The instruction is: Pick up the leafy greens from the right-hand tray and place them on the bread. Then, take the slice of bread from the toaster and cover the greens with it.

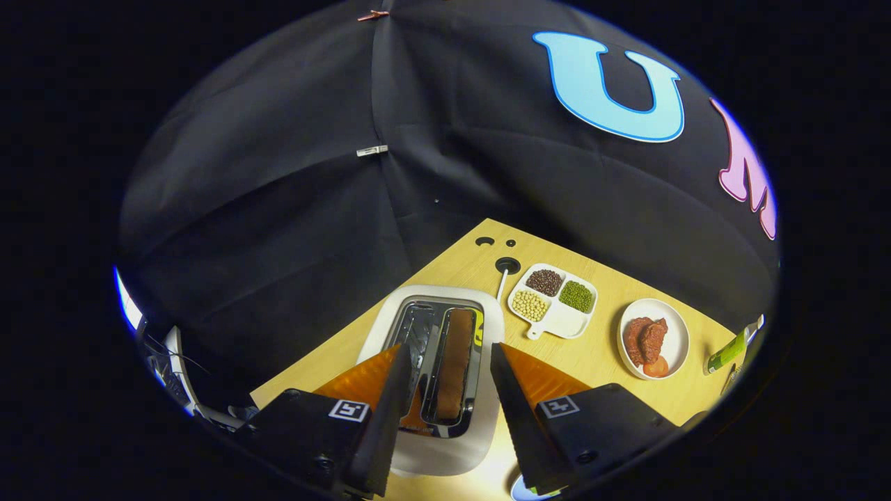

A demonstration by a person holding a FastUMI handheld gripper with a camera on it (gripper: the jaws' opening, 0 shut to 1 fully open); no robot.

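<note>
Gripper view, tool (pixel 449 356) spread over glossy toaster (pixel 433 379)

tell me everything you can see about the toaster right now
The toaster is a white, rounded-cornered body with a shiny metal top plate holding two long slots. It stands upright on the wooden table, seen from above. The right slot holds a brown slice of bread standing on edge; the left slot looks empty. A white cord runs from behind it to a hole in the table. The gripper hovers open above it, fingers either side of the slots.
</note>
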